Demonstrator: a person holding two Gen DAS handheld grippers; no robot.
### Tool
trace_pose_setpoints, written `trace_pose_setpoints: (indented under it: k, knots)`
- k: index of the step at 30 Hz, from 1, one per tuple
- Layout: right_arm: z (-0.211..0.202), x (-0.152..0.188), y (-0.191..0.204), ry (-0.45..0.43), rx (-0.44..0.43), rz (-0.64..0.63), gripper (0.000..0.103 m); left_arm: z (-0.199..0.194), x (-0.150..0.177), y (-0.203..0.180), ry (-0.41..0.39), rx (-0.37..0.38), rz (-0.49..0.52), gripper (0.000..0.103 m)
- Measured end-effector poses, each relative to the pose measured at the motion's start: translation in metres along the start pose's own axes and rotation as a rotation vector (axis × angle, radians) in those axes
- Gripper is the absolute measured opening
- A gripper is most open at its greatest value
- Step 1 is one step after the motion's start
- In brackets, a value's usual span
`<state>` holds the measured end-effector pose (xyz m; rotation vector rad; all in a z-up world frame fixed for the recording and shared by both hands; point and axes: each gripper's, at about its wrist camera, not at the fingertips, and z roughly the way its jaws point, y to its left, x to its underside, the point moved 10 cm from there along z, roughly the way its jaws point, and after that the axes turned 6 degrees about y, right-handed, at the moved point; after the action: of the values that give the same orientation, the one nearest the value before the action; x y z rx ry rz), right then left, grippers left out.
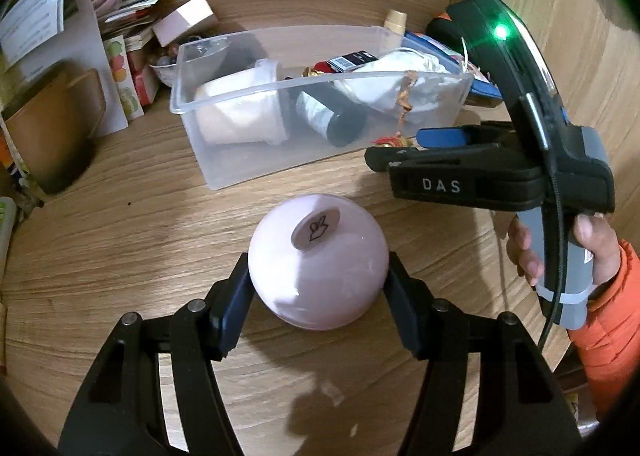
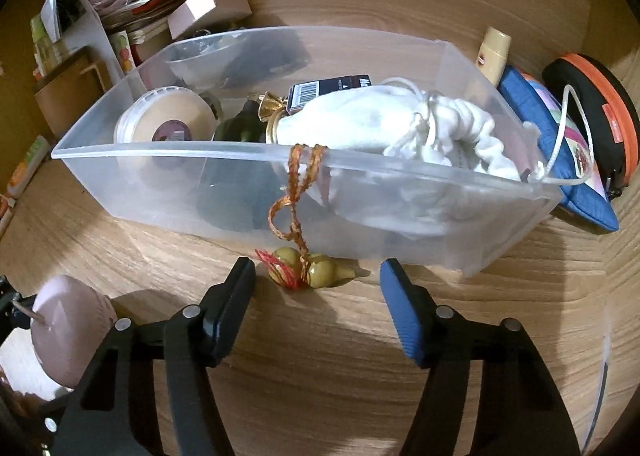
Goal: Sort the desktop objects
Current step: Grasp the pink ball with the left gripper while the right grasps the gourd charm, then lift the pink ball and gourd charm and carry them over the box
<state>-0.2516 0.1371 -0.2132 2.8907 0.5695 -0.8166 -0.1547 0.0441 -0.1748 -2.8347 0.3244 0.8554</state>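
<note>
On the wooden desktop (image 1: 120,224), the left gripper (image 1: 318,292) is clamped on a pale pink round container (image 1: 318,260); both pads press its sides. A flat disc with a small black drawing faces up on the container. In the right wrist view the same container (image 2: 64,332) appears at the lower left.

The right gripper (image 2: 318,296) is spread wide and holds nothing. A pair of small olive-green gourd charms (image 2: 312,268) lies on the desk just ahead of its fingertips, touching the front wall of the clear plastic bin (image 2: 160,184). The charms' orange braided cord (image 2: 298,184) runs up over the bin rim.

Inside the bin: a white drawstring pouch (image 2: 400,124), a round lidded tub (image 2: 168,120) and a dark bottle (image 1: 328,116). A blue pouch (image 2: 560,152) lies beside the bin's right end.
</note>
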Motion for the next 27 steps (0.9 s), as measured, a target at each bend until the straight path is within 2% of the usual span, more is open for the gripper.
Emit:
trace_pose_setpoints:
  k: [5, 6, 11, 15, 22, 27]
  knots:
    - [-0.002, 0.001, -0.005, -0.004, 0.009, 0.007, 0.049, 0.0, -0.001, 0.007, -0.003, 0.0, -0.025, 0.062]
    - [-0.003, 0.001, -0.005, -0.004, 0.006, 0.005, 0.039, -0.001, -0.001, 0.008, -0.004, -0.001, -0.027, 0.062]
    - [-0.005, 0.001, -0.007, -0.002, 0.013, -0.014, 0.039, -0.004, -0.003, 0.016, -0.015, -0.012, -0.045, 0.062]
    - [-0.012, 0.0, -0.002, -0.021, -0.022, -0.008, 0.039, -0.013, -0.01, 0.024, -0.038, -0.03, -0.058, 0.062]
    - [-0.058, 0.0, 0.007, -0.121, -0.087, -0.012, 0.039, -0.032, -0.03, 0.036, -0.088, -0.058, -0.069, 0.062]
    - [-0.088, -0.008, 0.014, -0.19, -0.096, -0.037, 0.039, -0.042, -0.048, 0.046, -0.112, -0.065, -0.072, 0.062]
